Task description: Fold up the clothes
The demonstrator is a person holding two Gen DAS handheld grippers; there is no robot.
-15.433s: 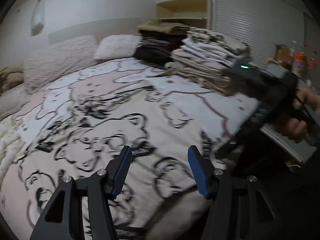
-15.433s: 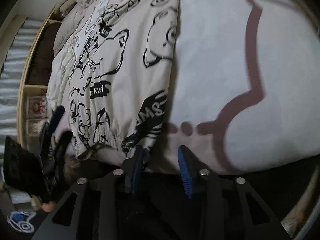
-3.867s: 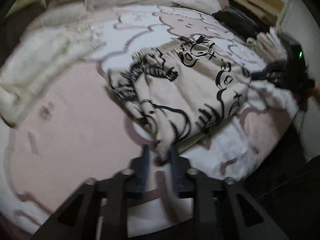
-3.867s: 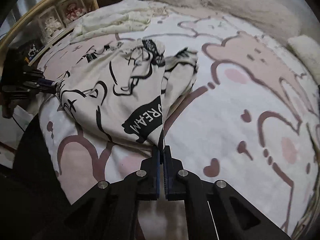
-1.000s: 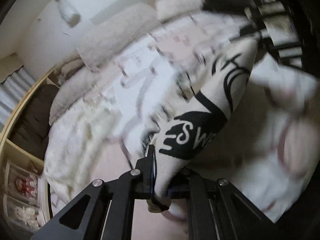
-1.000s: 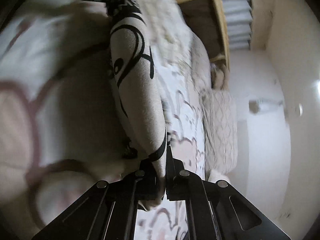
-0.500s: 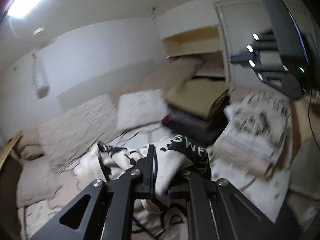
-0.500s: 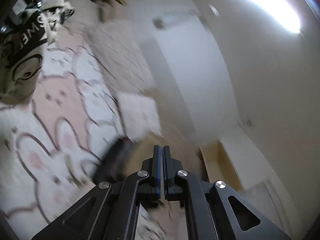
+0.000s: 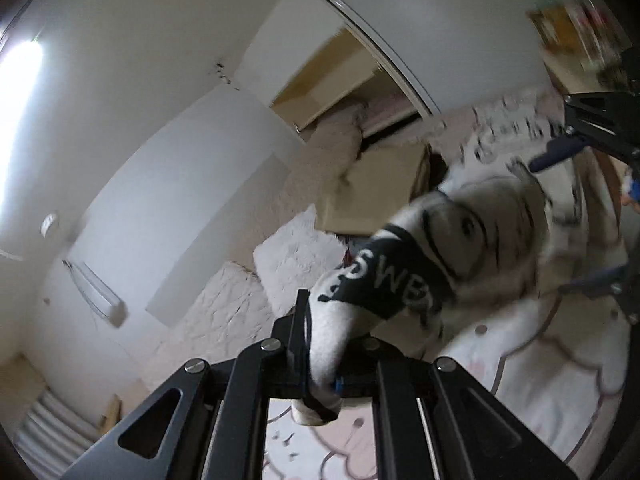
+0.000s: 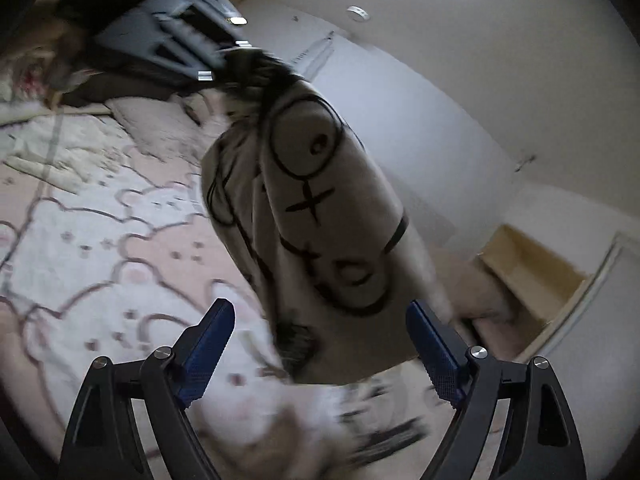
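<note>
A cream garment printed with black cartoon line art hangs above the bed, pinched at one end in the left claw, whose jaws stand narrow and clamped on the fabric. In the left wrist view the cloth rises from the lower centre of the frame and stretches up and to the right, its long axis slanting toward the right claw, which sits at the right edge with its blue pads spread. From the right wrist view the same garment runs from the upper left of the frame, where the left claw grips it, down toward the lower centre, long axis on a diagonal, its free lower end blurred. The right claw stands wide, its jaws having just opened; part of the garment shows in the gap between the pads, but they do not press on it. The bed cover with pink bear outlines fills the left and lower left of that frame. A wooden shelf sits at the right, against white walls.
</note>
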